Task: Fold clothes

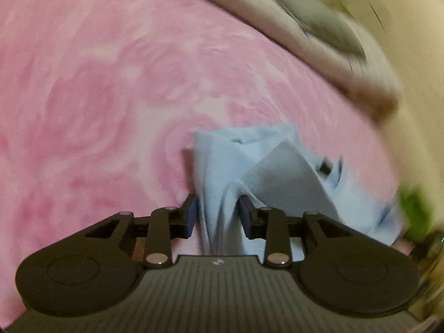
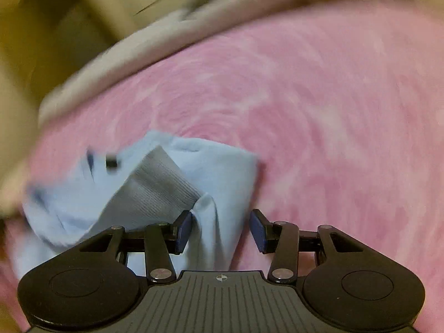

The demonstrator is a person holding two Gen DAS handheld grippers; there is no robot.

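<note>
Both grippers loosely straddle a bunched light-blue garment on the pink blanket.

The left gripper (image 1: pixel 217 211) stands part-spread with folds of the garment (image 1: pixel 263 166) between its pads; the right gripper (image 2: pixel 220 229) gapes wider, cloth brushing only its left pad (no real pinch either side). Judged risk: the half-made fold slumps or drags askew as the jaws pull away over the blanket (image 1: pixel 97 97).

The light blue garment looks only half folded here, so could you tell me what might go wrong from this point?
1. The light blue garment bunches between the left gripper fingers, which stand apart; it may slump and undo the fold.
2. Only an edge sits inside the open right gripper, so closing there might miss it.
3. Both views are blurred, so fast motion could drag the cloth across the pink blanket.
</note>
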